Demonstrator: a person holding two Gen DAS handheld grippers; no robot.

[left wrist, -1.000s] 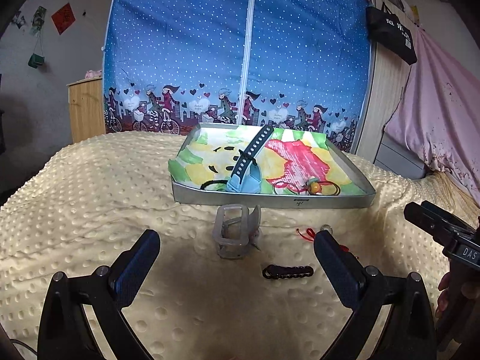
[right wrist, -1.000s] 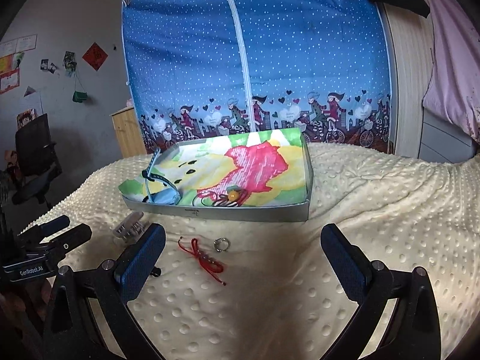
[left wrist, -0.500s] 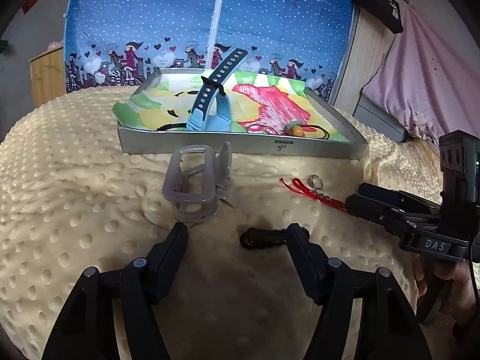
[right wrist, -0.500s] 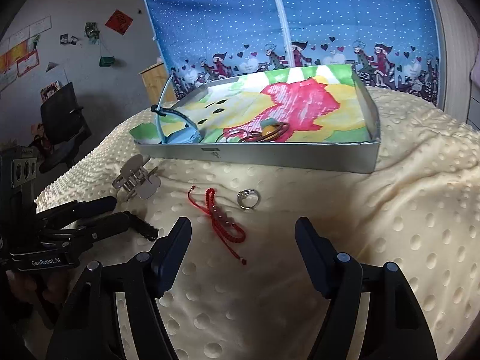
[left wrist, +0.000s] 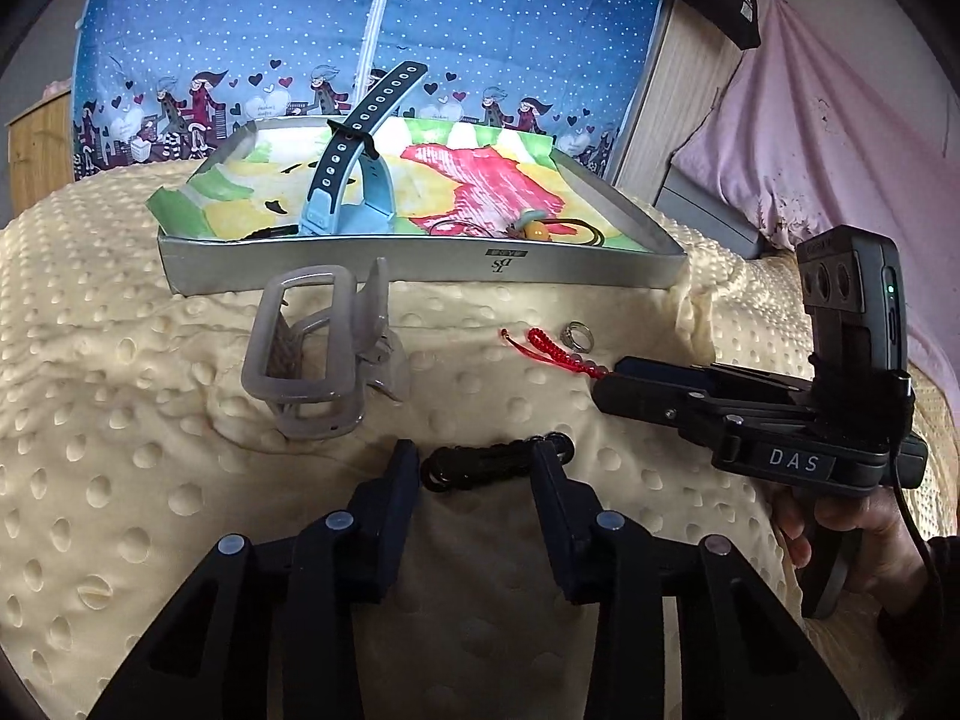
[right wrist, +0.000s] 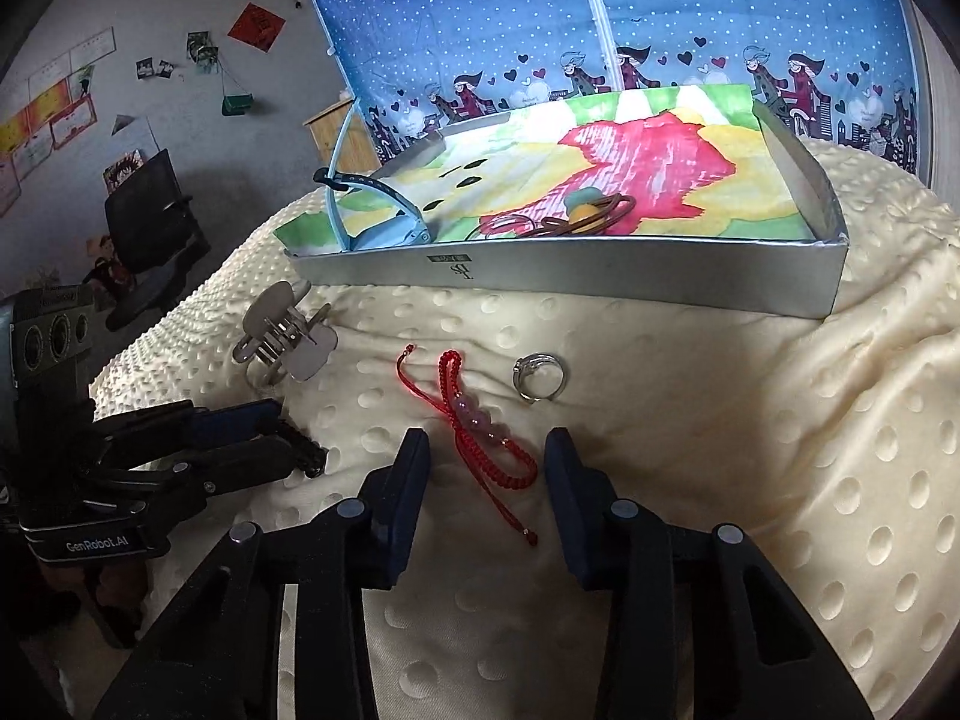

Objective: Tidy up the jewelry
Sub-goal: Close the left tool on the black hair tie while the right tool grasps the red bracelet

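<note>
**Two grippers low over loose jewelry on a cream blanket**

A black beaded bracelet (left wrist: pixel 495 464) lies on the cream dotted blanket (left wrist: pixel 120 360), between the fingers of the left gripper (left wrist: pixel 474 459). The jaws stand at a narrow gap, one on each side of the bracelet; whether they press it cannot be told. Seen from the right wrist, that bracelet (right wrist: pixel 305 451) shows only as a dark end by the left gripper's (right wrist: pixel 288 435) tips.

A red cord bracelet (right wrist: pixel 480 426) with pink beads lies between the fingers of the right gripper (right wrist: pixel 487 450), whose jaws are also partly closed, with a gap to the cord on both sides. A silver ring (right wrist: pixel 539 375) rests just beyond it, apart from the cord.

A clear grey hair claw (left wrist: pixel 318 348) sits to the left, close to the silver tray (left wrist: pixel 420 267). Inside the tray, on a colourful painted lining, a blue watch band (left wrist: pixel 354 174) arches upward, and a brown cord bracelet with an orange bead (right wrist: pixel 570 216) lies near the front wall.

Behind the bed hangs a blue dotted curtain (left wrist: pixel 360 18).
</note>
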